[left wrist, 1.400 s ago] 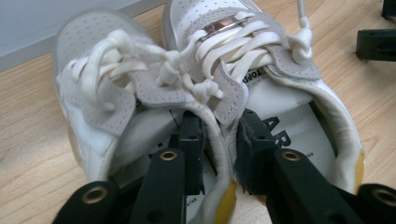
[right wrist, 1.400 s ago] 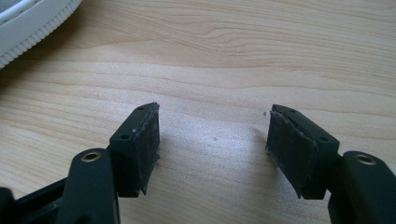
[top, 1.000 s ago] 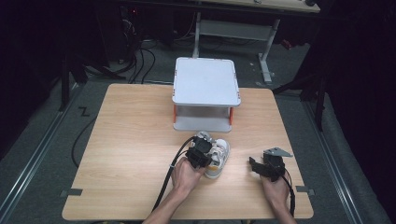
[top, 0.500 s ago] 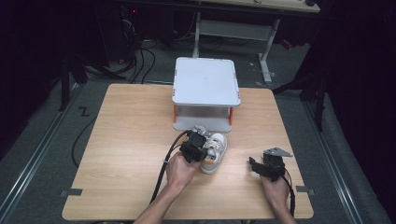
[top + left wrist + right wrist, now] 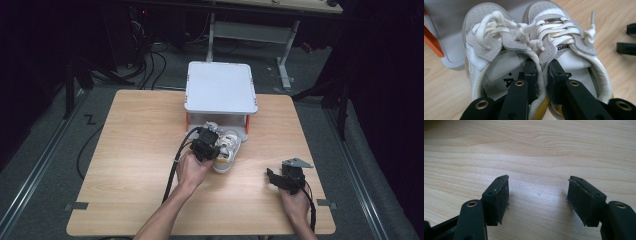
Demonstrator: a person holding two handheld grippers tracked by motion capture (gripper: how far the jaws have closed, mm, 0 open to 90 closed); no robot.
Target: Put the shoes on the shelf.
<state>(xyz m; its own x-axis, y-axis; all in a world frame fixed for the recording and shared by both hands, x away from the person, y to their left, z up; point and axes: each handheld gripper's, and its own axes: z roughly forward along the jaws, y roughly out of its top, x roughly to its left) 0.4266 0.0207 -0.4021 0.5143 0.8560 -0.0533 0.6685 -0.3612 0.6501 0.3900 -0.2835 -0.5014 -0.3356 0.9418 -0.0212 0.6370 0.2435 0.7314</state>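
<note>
A pair of white sneakers (image 5: pixel 227 149) with grey suede trim, white laces and yellowish soles hangs from my left gripper (image 5: pixel 206 145) just in front of the white stand (image 5: pixel 220 87). In the left gripper view one jaw sits inside each shoe, and my left gripper (image 5: pixel 542 67) is shut on the two inner collars pressed together. The toes of the left shoe (image 5: pixel 484 47) and the right shoe (image 5: pixel 576 42) point away from me, toward the stand's lower shelf. My right gripper (image 5: pixel 272 176) rests low over the table at the front right, and its view shows it (image 5: pixel 537 192) open over bare wood.
The white two-level stand has orange legs (image 5: pixel 187 121) and sits at the back middle of the wooden table (image 5: pixel 130 150). Black cables (image 5: pixel 175 170) trail from both grippers toward the front edge. Dark floor with cables and table legs lies beyond the far edge.
My left hand has lifted the pair of shoes and carried it away from me, toward the stand. The right gripper has stayed where it was.
</note>
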